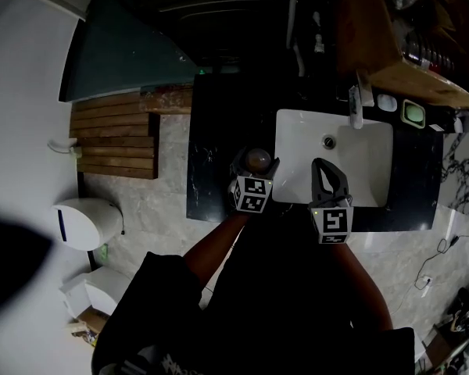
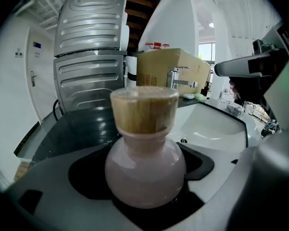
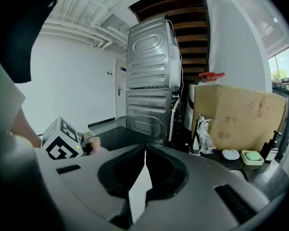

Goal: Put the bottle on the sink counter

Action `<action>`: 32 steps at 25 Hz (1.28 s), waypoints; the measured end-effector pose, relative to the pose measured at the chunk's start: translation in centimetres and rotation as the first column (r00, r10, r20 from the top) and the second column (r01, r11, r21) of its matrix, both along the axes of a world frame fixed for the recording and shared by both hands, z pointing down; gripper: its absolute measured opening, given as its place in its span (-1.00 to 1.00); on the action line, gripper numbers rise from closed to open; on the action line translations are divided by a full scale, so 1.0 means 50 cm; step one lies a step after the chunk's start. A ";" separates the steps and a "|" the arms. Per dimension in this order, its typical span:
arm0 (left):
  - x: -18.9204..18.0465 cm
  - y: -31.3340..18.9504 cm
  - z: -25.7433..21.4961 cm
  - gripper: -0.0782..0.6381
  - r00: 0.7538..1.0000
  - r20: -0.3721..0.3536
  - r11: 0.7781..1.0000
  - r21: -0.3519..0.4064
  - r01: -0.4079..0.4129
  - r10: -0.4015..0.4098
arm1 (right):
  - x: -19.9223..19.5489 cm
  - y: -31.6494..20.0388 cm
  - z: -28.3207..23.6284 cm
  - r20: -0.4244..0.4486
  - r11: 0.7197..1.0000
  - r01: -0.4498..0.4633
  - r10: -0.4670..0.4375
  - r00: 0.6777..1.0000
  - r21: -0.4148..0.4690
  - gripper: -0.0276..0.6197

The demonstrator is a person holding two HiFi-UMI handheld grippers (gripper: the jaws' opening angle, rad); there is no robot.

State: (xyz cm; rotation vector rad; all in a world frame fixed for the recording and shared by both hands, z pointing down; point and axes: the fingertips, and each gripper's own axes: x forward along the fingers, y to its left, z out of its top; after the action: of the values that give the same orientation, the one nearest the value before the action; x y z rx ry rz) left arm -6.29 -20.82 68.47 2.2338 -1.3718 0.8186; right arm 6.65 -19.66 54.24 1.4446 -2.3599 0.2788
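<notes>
Bottle (image 2: 144, 170): small, with a round body like a bulb, of frosted pale pink; above it a short neck and a wide cap of light brown colour, like wood or cork; it stands upright
Place of the bottle: between the two jaws of the left tongs (image 1: 255, 166), over the dark counter (image 1: 211, 174) and just beside the left edge of the white sink (image 1: 367, 170); whether its bottom touches the counter I cannot tell
Left tongs: closed on the round body of the bottle, one jaw at each side; the body fills the whole gap between them
Right tongs (image 3: 143, 177): the jaws are pressed together along one line and hold nothing; they hang over the front part of the sink, near the left tongs but apart from them
Counter: black and glossy, with some pale veins
Sink: white, rectangular, set into the counter, with the drain hole toward the back
Tap (image 1: 356, 104): metal, at the back edge of the sink
Behind the tap: a cardboard box (image 3: 236, 112); near it on the counter, a green soap in a dish (image 3: 252, 156)
</notes>
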 end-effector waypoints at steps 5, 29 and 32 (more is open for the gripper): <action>0.007 0.004 0.007 0.32 0.999 0.038 1.000 0.000 -0.023 0.023 | 0.023 -0.001 0.014 -0.006 1.000 -0.019 0.019 1.000 -0.016 -0.80; -0.003 -0.003 0.011 0.32 0.998 0.054 0.999 0.016 0.032 -0.033 | 0.039 0.009 0.009 0.006 0.999 -0.041 0.041 0.999 -0.009 -0.80; -0.003 -0.004 0.007 0.32 0.999 0.029 0.999 0.019 0.037 -0.038 | 0.045 0.010 0.003 0.008 0.999 -0.047 0.047 0.999 -0.001 -0.79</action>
State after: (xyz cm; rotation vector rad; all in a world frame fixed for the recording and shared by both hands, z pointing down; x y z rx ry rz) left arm -6.45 -21.01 68.83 2.2113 -1.4358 0.8326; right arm 8.92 -19.15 54.38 1.5034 -2.3343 0.2988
